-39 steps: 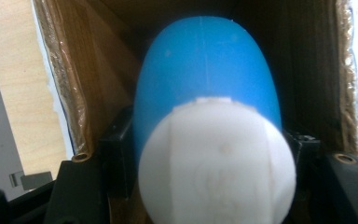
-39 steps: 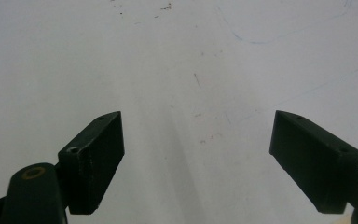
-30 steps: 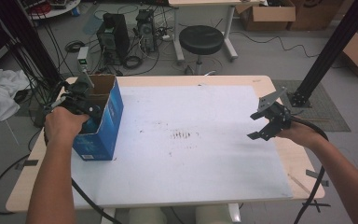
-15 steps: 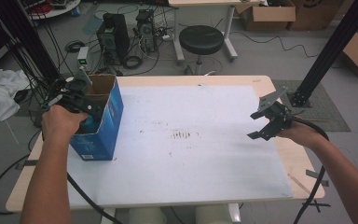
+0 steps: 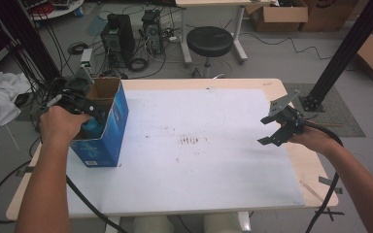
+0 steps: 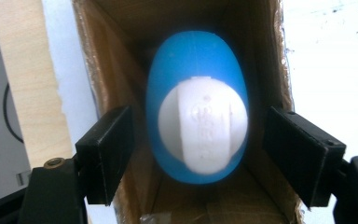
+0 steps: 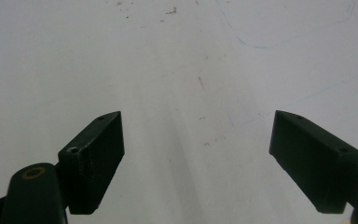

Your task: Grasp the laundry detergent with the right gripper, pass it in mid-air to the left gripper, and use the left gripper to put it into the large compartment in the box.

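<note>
- The blue bottle (image 6: 196, 105) with its white cap stood inside the open blue cardboard box (image 5: 110, 127), between the left claw (image 6: 200, 154)'s spread jaws, untouched.
- That claw had crept down over the box mouth within the second, probably to grasp the bottle.
- The right claw (image 5: 275, 131) hung spread over the tabletop (image 5: 199, 170), unmoved.

Black hand-held gripper (image 5: 280, 131), brass screws, trailing cable
</note>
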A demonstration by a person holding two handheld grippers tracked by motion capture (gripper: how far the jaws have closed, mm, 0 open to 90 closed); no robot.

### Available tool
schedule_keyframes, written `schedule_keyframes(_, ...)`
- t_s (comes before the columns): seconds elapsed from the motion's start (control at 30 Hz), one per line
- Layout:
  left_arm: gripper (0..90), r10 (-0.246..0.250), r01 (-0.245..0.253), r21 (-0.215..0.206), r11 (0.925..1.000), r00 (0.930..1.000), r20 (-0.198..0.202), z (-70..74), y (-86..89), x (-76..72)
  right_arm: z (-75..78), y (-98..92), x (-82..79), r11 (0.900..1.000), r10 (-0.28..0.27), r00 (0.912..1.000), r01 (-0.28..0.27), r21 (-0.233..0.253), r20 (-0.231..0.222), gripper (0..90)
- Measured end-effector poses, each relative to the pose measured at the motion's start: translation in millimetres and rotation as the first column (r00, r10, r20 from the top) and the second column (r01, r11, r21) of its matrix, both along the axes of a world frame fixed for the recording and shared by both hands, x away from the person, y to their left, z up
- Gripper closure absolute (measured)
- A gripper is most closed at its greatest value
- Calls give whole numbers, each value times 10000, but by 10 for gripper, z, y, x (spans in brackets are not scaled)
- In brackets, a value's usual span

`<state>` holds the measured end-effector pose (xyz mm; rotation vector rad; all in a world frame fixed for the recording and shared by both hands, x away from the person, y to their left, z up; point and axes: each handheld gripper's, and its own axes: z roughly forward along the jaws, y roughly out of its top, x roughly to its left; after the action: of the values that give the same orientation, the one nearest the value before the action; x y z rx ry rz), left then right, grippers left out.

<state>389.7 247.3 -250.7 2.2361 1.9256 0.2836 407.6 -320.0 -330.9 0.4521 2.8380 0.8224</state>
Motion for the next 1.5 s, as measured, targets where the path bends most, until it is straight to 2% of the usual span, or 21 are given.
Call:
schedule_keyframes(0.33, 241, -32, 32, -4, 10000, 9999, 95, 138, -35, -42, 16, -10, -20, 10000, -24, 10000, 24, 5, 10, 176)
schedule_keyframes(0.77, 234, -543, 539, 151, 9984, 9981, 304, 309, -209, -72, 41, 7, -39, 10000, -2, 10000, 2, 15, 55, 177)
schedule_keyframes(1.03, 209, -787, 775, 280, 9966, 9959, 435, 360, -321, -78, 53, 12, -59, 10000, -29, 10000, 29, 31, 67, 176)
schedule_keyframes(1.3, 201, -1127, 1112, 288, 9934, 9920, 576, 405, -428, -89, 63, 6, -68, 10000, -23, 10000, 22, 48, 87, 177)
schedule_keyframes(1.5, 201, -1589, 1571, 320, 9871, 9851, 659, 434, -572, -84, 68, 7, -73, 10000, -60, 9999, 60, 26, 83, 177)
